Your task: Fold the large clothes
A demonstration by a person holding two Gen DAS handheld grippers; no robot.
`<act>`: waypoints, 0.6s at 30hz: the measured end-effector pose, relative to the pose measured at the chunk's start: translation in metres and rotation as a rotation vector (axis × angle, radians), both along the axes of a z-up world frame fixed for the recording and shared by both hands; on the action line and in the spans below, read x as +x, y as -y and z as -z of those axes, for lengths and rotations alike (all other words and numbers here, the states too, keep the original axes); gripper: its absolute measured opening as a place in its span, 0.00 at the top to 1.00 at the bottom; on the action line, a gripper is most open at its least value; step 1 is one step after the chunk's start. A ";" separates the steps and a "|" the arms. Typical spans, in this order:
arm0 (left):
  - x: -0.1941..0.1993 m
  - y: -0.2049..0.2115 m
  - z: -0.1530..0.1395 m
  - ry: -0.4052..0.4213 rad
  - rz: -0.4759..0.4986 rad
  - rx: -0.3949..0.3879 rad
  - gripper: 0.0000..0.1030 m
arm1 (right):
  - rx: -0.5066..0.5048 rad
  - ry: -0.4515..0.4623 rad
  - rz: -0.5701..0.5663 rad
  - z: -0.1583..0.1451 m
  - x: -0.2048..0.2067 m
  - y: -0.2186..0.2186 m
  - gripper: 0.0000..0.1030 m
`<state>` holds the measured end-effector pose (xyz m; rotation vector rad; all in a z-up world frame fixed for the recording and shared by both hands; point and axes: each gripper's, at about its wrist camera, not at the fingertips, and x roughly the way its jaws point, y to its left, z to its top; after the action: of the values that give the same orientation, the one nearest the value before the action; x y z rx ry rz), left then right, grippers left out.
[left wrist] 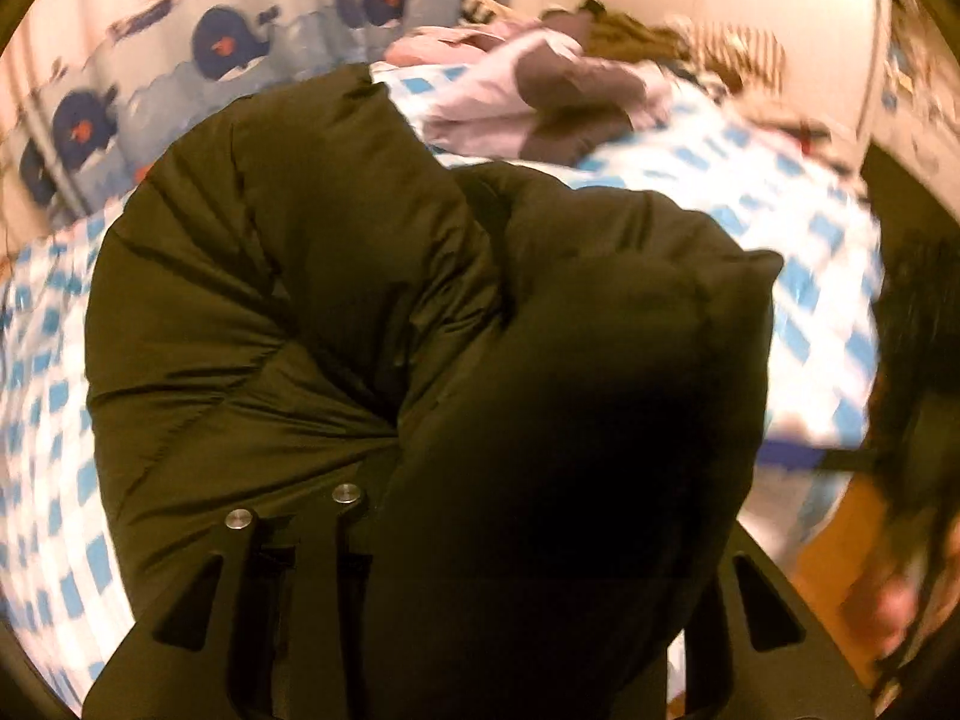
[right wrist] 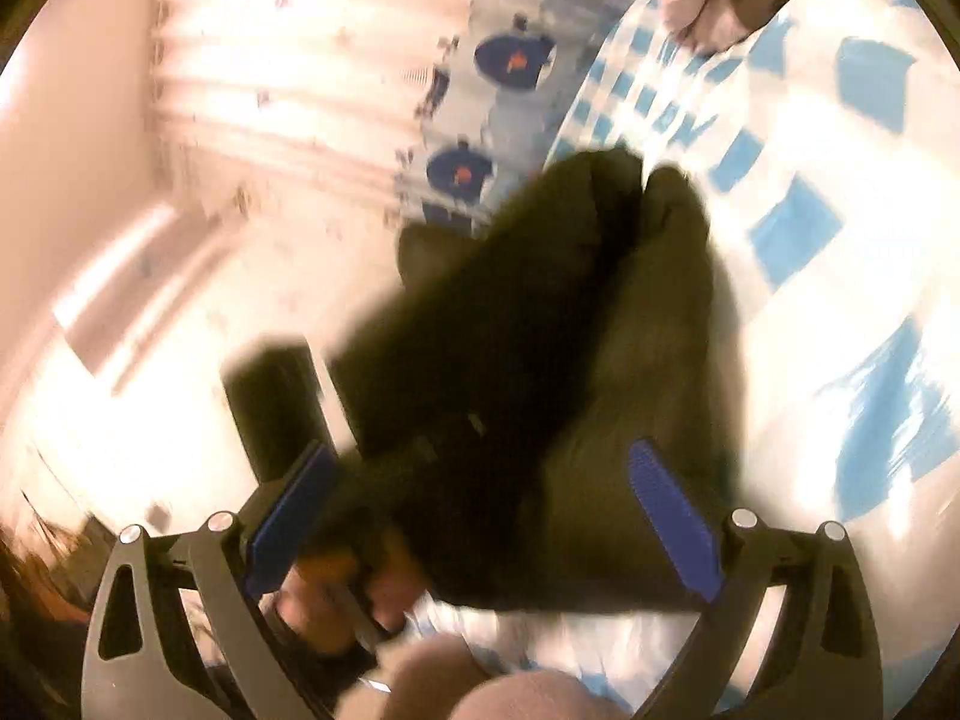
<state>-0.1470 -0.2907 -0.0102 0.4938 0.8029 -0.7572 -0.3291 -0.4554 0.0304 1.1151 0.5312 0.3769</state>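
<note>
Puffer jacket: dark quilted cloth, slight sheen. Bedsheet: checked matt cloth. Fingers: ribbed blue pads.

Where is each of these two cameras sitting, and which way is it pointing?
Left wrist: on the left gripper, looking down at a black puffy jacket bunched in it, over the checked bedspread.
Right wrist: on the right gripper, looking along its blue pads, open around the jacket; a hand shows below.
Shared: jacket, bedspread, patterned curtain.

A bed with a blue-and-white checked cover carried the dark puffy jacket at centre; a heap of pink and brown clothes lay toward one o'clock.
</note>
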 end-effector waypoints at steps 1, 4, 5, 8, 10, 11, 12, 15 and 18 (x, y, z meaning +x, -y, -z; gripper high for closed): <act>-0.006 0.005 0.008 0.014 0.015 0.030 0.58 | 0.007 0.011 0.016 -0.004 0.003 0.007 0.08; -0.020 0.029 0.027 0.069 0.057 0.131 0.43 | -0.014 0.024 0.027 -0.021 0.019 0.014 0.08; -0.022 0.032 0.032 0.087 0.065 0.154 0.41 | -0.030 0.020 0.010 -0.029 0.035 0.016 0.08; -0.020 0.027 0.025 0.078 0.090 0.149 0.36 | -0.171 -0.076 -0.050 -0.034 0.081 0.014 0.07; -0.029 0.020 0.015 0.080 0.113 0.155 0.35 | -0.292 -0.195 -0.095 -0.021 0.108 0.004 0.07; -0.035 0.017 0.011 0.080 0.121 0.159 0.35 | -0.384 -0.277 -0.120 -0.010 0.120 -0.006 0.07; -0.042 0.008 0.005 0.073 0.136 0.163 0.35 | -0.452 -0.323 -0.133 0.000 0.126 -0.013 0.07; -0.066 -0.023 -0.020 0.038 0.200 0.149 0.33 | -0.471 -0.386 -0.128 0.028 0.121 -0.013 0.07; -0.089 -0.049 -0.043 0.029 0.258 0.125 0.33 | -0.440 -0.381 -0.116 0.036 0.112 -0.005 0.07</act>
<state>-0.2364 -0.2416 0.0331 0.7285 0.7705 -0.9385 -0.2172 -0.4507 -0.0052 0.7291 0.9680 0.1328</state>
